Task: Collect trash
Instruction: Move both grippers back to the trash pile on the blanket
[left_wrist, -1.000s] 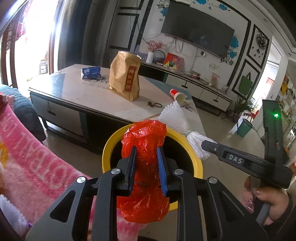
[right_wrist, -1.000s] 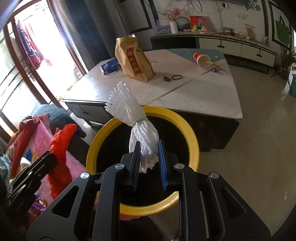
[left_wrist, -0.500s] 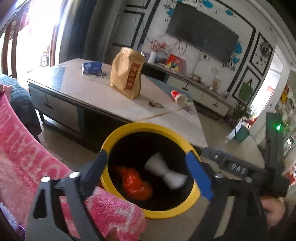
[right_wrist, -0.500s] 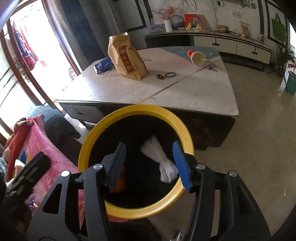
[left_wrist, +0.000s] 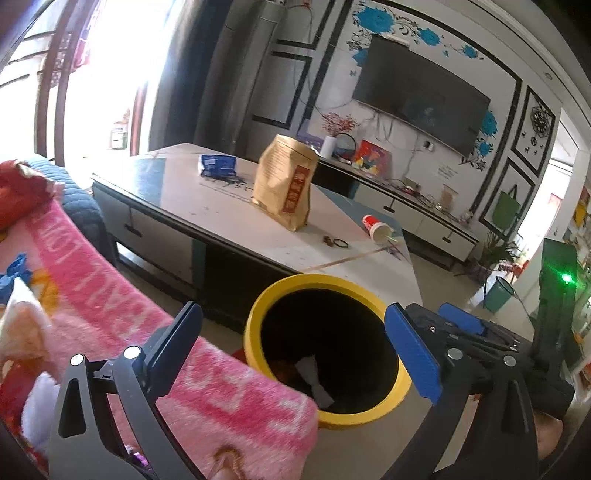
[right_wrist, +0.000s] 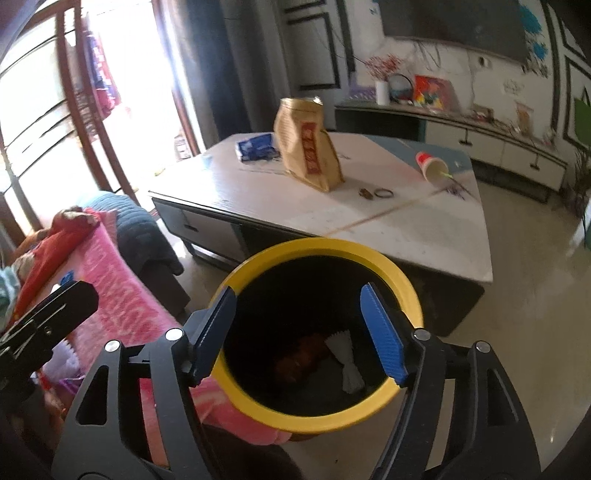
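Note:
A yellow-rimmed black bin (left_wrist: 258, 314) (right_wrist: 402, 284) stands on the floor in front of the low table. At its bottom lie a red plastic bag (right_wrist: 301, 356) (left_wrist: 284, 369) and a white foam net (right_wrist: 347, 360) (left_wrist: 314, 378). My left gripper (left_wrist: 293, 341) is open and empty, above and just short of the bin. My right gripper (right_wrist: 299, 326) is open and empty over the bin's mouth; it also shows in the left wrist view (left_wrist: 469, 334) at the right.
The low table (left_wrist: 207, 206) (right_wrist: 406, 229) carries a brown paper bag (left_wrist: 286, 184) (right_wrist: 308, 155), a blue packet (left_wrist: 217, 166) (right_wrist: 256, 146), a tipped red-and-white cup (left_wrist: 376, 229) (right_wrist: 432, 166) and a hair tie (right_wrist: 383, 192). A pink blanket (left_wrist: 122, 325) (right_wrist: 110, 269) lies left.
Both grippers opened and let go: the red bag and the white net fell into the bin and now lie at its bottom. Both grippers have pulled back and up a little.

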